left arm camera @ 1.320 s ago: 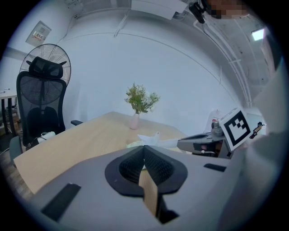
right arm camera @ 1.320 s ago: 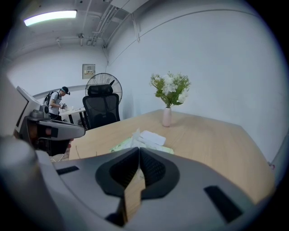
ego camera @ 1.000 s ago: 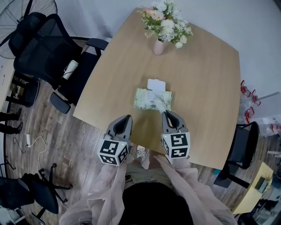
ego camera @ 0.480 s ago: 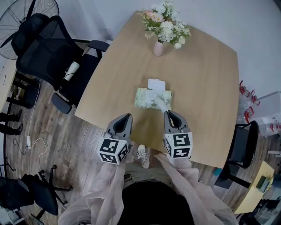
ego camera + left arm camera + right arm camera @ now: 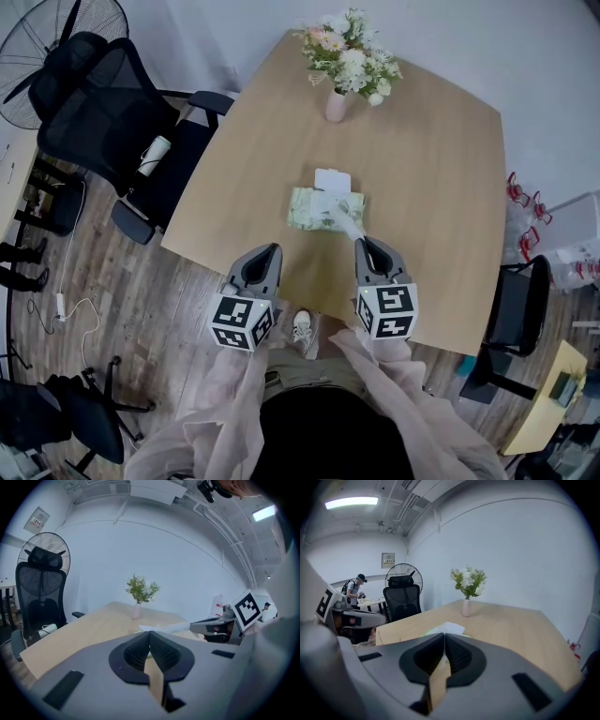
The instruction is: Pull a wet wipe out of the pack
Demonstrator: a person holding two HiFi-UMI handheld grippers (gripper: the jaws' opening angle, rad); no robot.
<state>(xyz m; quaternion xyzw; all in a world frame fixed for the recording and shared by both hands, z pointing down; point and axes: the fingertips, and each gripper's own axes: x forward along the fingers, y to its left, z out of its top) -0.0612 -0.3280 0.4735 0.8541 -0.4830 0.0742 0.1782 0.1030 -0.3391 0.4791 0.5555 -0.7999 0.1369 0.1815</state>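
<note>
right gripper (image 5: 367, 243): jaws shut, looks like they're pinching the wet wipe (image 5: 349, 225), pulled taut from the pack (image 5: 312, 211)
left gripper (image 5: 272, 249): jaws closed, empty, near-left of the pack

the pack (image 5: 322, 210) is pale green with a leafy print, the wet wipe (image 5: 349, 223) white, the table (image 5: 441, 187) light wood, the vase (image 5: 336, 105) pink, the flowers (image 5: 349, 52) white and pink, the chairs (image 5: 98, 117) black.

Pale wood tabletop with rounded corners (image 5: 441, 169), plain white walls (image 5: 562, 56), grey-brown plank floor (image 5: 141, 309). Black mesh office chairs (image 5: 94, 103) and black pedestal fan (image 5: 66, 28) at left, another black chair (image 5: 516, 319) at right. Fluorescent ceiling strip (image 5: 351, 501) lit.
</note>
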